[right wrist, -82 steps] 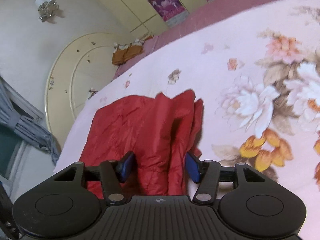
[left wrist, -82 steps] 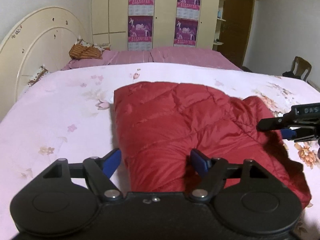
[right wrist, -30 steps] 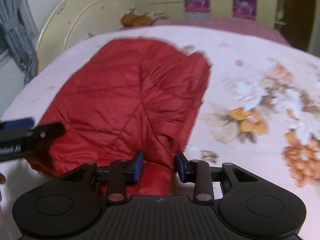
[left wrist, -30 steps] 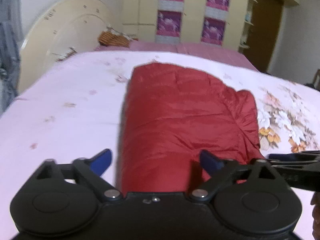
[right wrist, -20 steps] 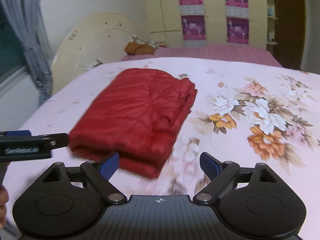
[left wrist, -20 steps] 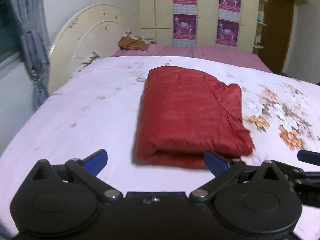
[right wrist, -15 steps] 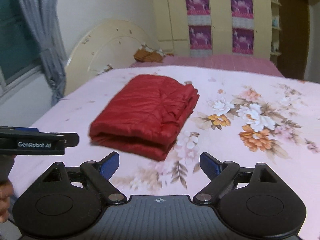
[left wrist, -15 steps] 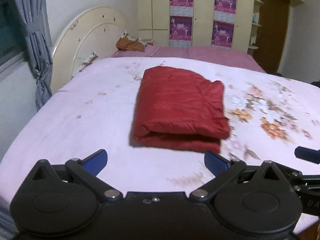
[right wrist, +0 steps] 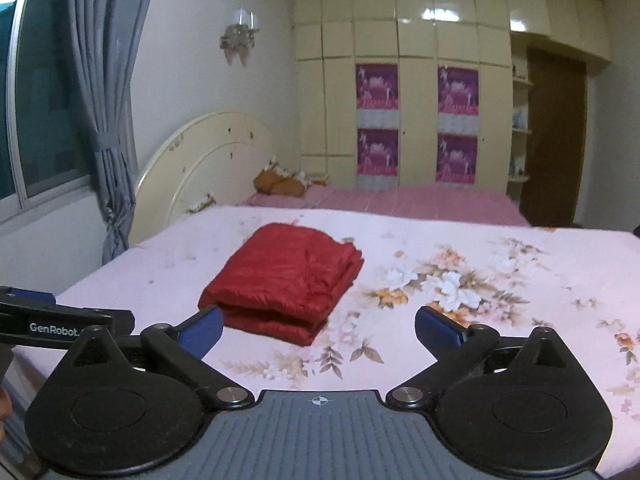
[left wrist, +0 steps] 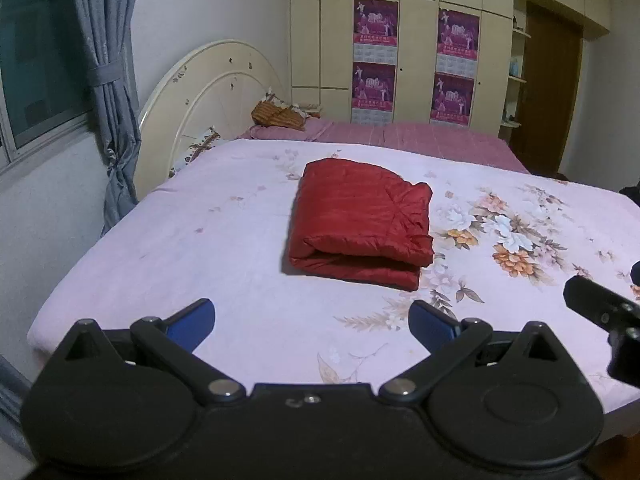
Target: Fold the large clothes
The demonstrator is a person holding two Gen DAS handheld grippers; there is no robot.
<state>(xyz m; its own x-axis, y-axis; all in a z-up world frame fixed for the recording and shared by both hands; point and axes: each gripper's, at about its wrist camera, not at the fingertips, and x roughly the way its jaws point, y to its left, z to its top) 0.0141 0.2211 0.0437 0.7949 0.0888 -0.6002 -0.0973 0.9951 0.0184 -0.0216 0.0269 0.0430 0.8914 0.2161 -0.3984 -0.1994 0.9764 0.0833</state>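
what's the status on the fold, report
Left gripper jaws open, empty. Right gripper jaws opening, empty. Red quilted jacket folded on floral bedsheet. Nothing blocking.

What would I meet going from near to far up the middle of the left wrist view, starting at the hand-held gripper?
Left hand-held gripper, open and empty → floral bedspread → folded red jacket → purple bedding → wardrobe with posters.

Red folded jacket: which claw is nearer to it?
Right, narrowly. The right claw, opening and empty, sits just short of the jacket; the left claw hangs back, bare sheet between.
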